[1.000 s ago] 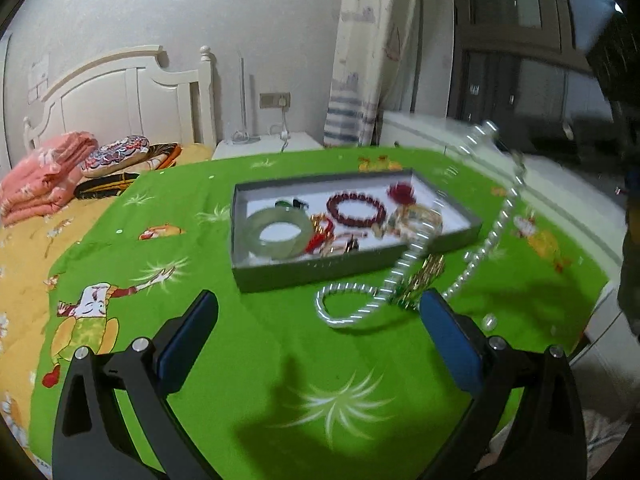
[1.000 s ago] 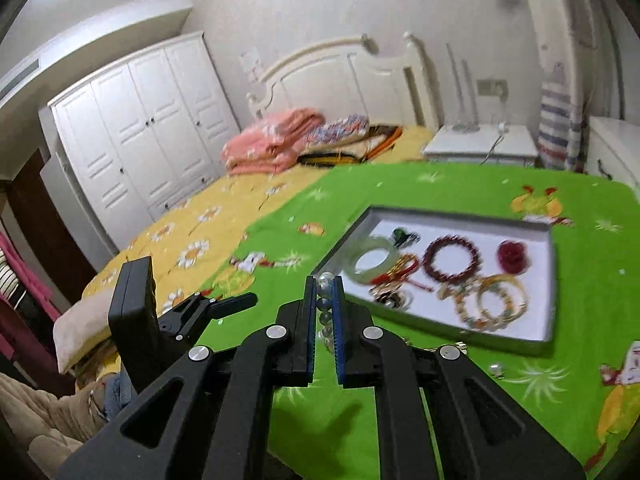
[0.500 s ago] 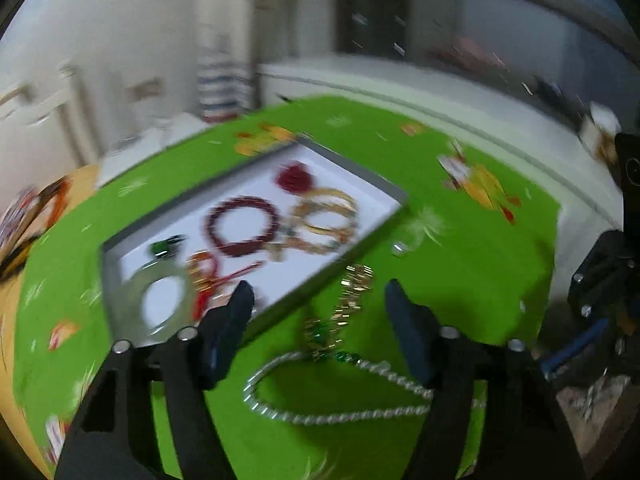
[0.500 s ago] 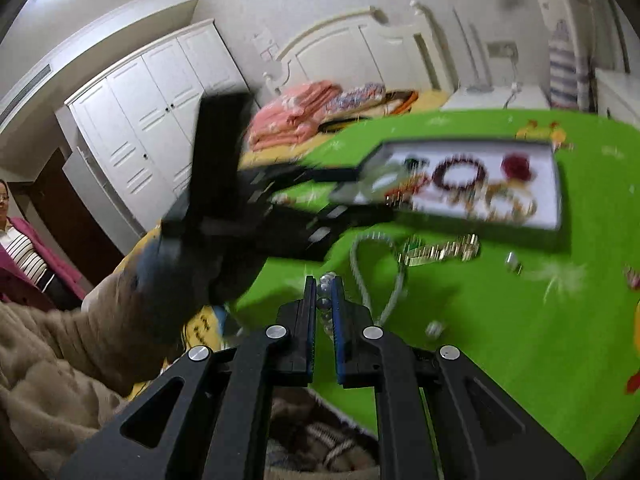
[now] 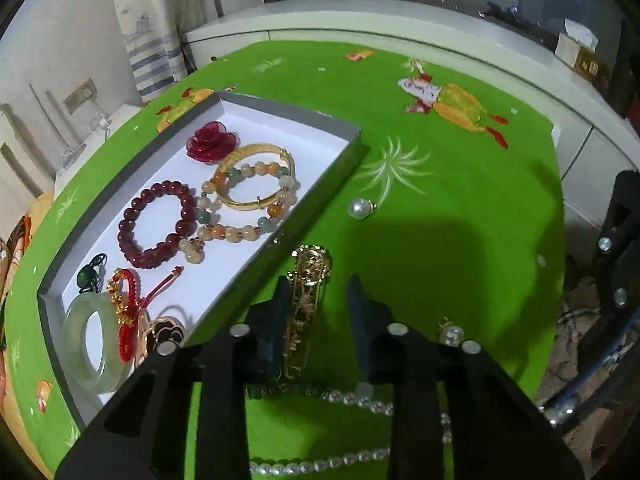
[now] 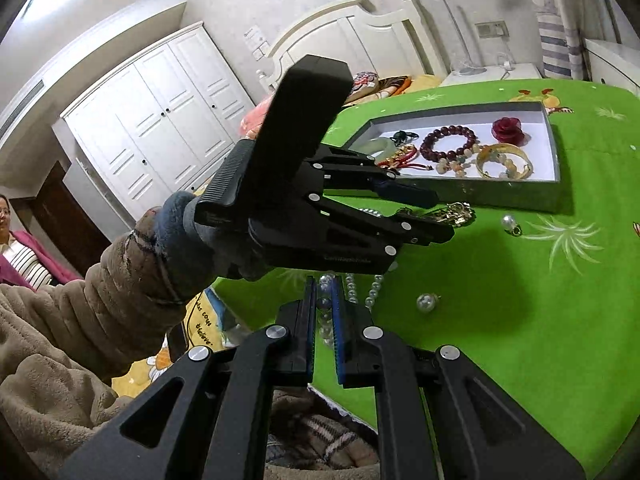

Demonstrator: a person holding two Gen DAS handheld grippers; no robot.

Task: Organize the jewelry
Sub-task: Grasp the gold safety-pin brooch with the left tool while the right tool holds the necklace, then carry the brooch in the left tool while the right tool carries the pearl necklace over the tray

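A grey tray (image 5: 336, 172) (image 6: 554, 148) on the green cloth holds a red bead bracelet (image 5: 160, 224), a gold bangle (image 5: 256, 176), a jade bangle (image 5: 90, 344) and a red flower (image 5: 212, 142). A gold chain (image 5: 308, 292) (image 6: 456, 212) lies just outside the tray's near wall, between the open fingers of my left gripper (image 5: 318, 292) (image 6: 440, 216). My right gripper (image 6: 325, 292) is shut on a pearl necklace (image 6: 326, 304), whose strand trails over the cloth (image 5: 360, 400).
Two loose pearl earrings (image 5: 360, 208) (image 5: 452, 334) lie on the cloth right of the chain. The table's edge runs close in front of the right gripper. A bed, a wardrobe (image 6: 160, 120) and a seated person (image 6: 16, 240) are behind.
My left gripper swung right and down over the gold chain, narrowing its opening around it. My right gripper lowered the pearl necklace so most of it lies on the cloth.
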